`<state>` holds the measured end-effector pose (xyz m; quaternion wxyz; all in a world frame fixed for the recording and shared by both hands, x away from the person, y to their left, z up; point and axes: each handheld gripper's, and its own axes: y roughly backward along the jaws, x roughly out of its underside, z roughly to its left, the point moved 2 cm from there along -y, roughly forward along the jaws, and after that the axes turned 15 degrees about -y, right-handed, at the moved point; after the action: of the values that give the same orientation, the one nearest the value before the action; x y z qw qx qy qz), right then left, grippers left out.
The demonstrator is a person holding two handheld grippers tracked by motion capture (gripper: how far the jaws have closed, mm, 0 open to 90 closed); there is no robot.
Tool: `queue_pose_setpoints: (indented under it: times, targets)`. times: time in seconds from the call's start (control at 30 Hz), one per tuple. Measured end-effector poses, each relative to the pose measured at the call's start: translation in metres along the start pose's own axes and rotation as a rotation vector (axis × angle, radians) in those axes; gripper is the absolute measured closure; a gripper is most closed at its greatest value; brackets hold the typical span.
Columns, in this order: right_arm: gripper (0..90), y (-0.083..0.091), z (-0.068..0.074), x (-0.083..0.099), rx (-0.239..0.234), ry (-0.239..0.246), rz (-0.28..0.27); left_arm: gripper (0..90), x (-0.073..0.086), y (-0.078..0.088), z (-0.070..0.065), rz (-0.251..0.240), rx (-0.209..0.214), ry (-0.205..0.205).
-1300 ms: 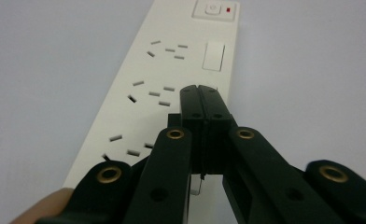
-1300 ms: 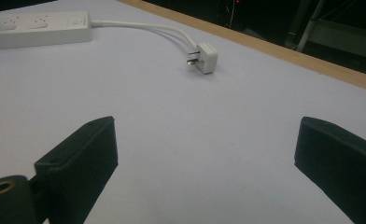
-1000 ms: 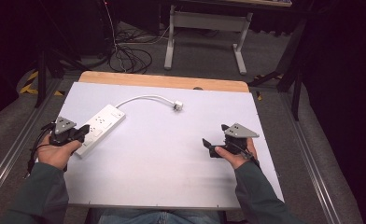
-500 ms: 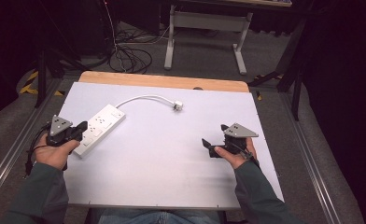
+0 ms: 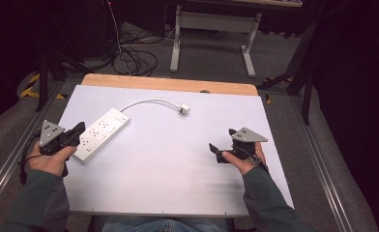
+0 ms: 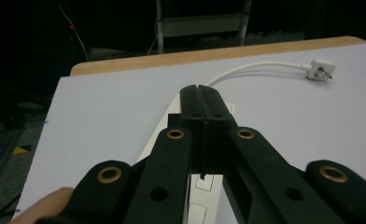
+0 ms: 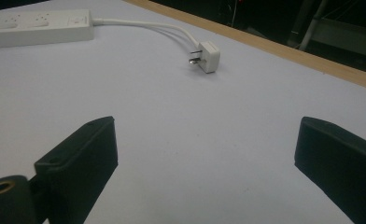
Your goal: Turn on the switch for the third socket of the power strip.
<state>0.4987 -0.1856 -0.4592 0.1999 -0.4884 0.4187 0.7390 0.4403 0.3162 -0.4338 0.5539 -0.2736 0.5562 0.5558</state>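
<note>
Sitting on the white table (image 5: 178, 179), the power strip (image 5: 102, 133) lies right under the left gripper (image 6: 204, 105), jaws pressed together over it. Its plug (image 7: 205, 57) rests well ahead of the right gripper (image 7: 204, 154), jaws spread wide.

left gripper (image 5: 76, 133) slid slightly down-left in the high view, now at the power strip (image 5: 102, 132)'s near end, jaws together.

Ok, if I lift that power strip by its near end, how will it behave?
The power strip looks like a rigid plastic bar, so it should stay straight, though probably tip down at its far end. Its cord looks floppy and would likely drag the plug along.
</note>
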Motion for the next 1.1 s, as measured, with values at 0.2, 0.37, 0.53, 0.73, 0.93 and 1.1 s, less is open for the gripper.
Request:
queue_pose_setpoints:
  times: [0.2, 0.37, 0.53, 0.73, 0.93, 1.1]
  targets:
    - [6.4, 0.0, 0.0, 0.0, 0.0, 0.0, 0.0, 89.9, -0.001, 0.002, -0.001, -0.019, -0.001, 0.0]
    - [6.4, 0.0, 0.0, 0.0, -0.001, 0.003, 0.004, 87.8, -0.005, 0.005, -0.001, -0.045, -0.014, -0.016]
    - [6.4, 0.0, 0.0, 0.0, 0.0, 0.002, 0.004, 84.2, -0.007, 0.01, 0.001, -0.071, -0.037, -0.008]
    - [6.4, 0.0, 0.0, 0.0, 0.0, 0.002, 0.003, 80.3, -0.007, 0.012, 0.003, -0.079, -0.049, 0.012]
    - [6.4, 0.0, 0.0, 0.0, 0.001, 0.002, 0.004, 74.9, -0.007, 0.014, 0.004, -0.095, -0.047, 0.036]
    - [6.4, 0.0, 0.0, 0.0, 0.0, -0.001, 0.003, 66.9, -0.006, 0.015, 0.004, -0.093, -0.036, 0.035]
